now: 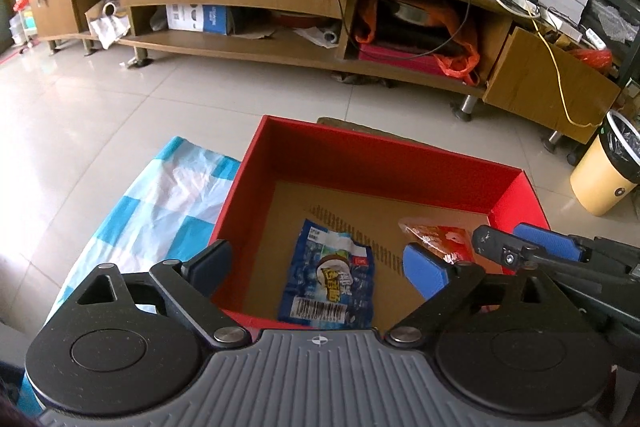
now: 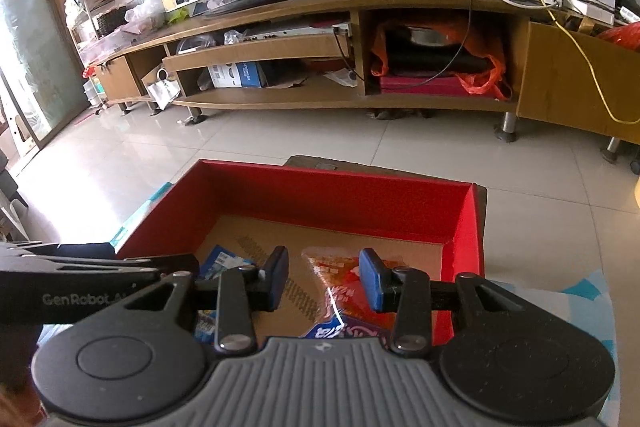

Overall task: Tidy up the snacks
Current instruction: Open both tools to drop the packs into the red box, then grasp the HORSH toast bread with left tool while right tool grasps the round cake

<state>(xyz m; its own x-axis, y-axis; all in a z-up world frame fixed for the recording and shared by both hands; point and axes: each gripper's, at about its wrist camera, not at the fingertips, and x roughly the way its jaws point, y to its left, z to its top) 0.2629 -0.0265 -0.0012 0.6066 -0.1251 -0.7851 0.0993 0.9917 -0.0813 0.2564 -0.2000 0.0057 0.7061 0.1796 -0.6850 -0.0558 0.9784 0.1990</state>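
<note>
A: Left gripper (image 1: 316,263) stood wide, nothing between the pads. Blue coconut snack packet (image 1: 329,281) lay flat on the red box (image 1: 400,163) floor, lower centre of the left wrist view.

B: And the right gripper (image 2: 324,279)?

A: Jaws narrow, at their tightest. An orange snack packet (image 2: 340,271) sat between the pads, a blue-purple packet (image 2: 340,331) right under the nose. Couldn't tell whether the pads actually pinched either.

B: Risks?

A: Both grippers crowded the same box corner, so they could have knocked together, or a packet could have snagged and dragged out. Box near wall was cut off by the gripper bodies.
</note>
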